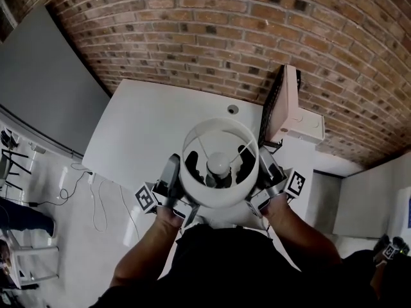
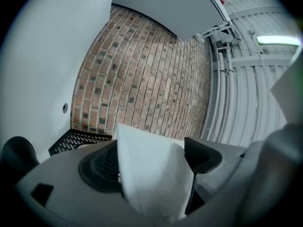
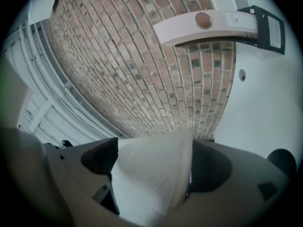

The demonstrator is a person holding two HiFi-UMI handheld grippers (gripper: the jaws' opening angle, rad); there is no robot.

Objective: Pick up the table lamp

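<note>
white drum-shaded table lamp (image 1: 219, 164) hangs above the white table (image 1: 141, 133). left gripper (image 1: 182, 170) and right gripper (image 1: 255, 165) each pinch its shade wall. pickup looks essentially done.

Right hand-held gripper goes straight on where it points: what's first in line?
The white drum-shaped lampshade already pinched in the right hand-held gripper; beyond that, likely the red brick wall, though depth is unclear.

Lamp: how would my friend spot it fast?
Below the brick wall sits a white table. At its near edge the left tool and right tool pinch the lamp: unlike the pinkish box nearby, it's a round white shade with a bulb inside.
</note>
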